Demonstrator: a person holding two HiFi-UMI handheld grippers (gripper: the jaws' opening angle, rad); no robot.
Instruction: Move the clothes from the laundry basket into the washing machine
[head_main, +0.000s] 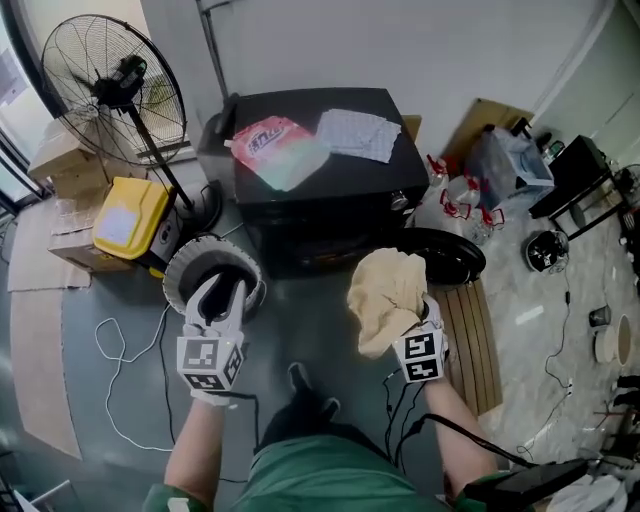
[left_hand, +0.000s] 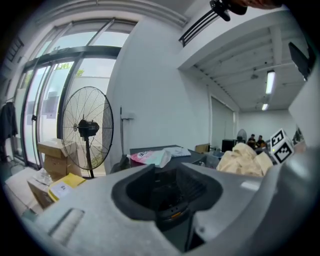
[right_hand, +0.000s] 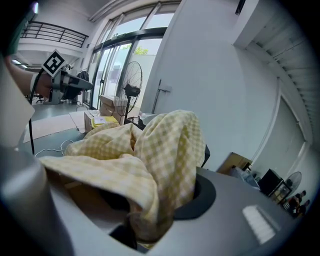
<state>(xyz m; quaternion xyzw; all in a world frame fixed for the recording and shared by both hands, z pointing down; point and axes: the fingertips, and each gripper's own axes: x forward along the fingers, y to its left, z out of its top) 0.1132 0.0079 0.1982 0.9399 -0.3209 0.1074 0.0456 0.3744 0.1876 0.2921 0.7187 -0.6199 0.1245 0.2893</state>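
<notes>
Here's the black washing machine (head_main: 300, 215) straight ahead, its round door (head_main: 445, 255) swung open low on the right. To the left stands a tall pedestal fan (head_main: 112, 90), with a yellow box (head_main: 130, 215) on the floor beside its pole. In front of the machine's left corner sits the white laundry basket (head_main: 180, 275), round and dark inside.

Now the action: the yellow checked cloth (head_main: 385, 295) is up in the air, bunched in a heap just short of the open door. The right gripper (head_main: 405, 335) has its jaws clenched on it, and folds spill over both sides.

The left gripper (head_main: 222, 298) hangs over the basket's rim with its jaws apart and nothing between them.

On the machine's lid lie a pink detergent bag (head_main: 270, 145) and a folded white cloth (head_main: 357, 133), side by side.
</notes>
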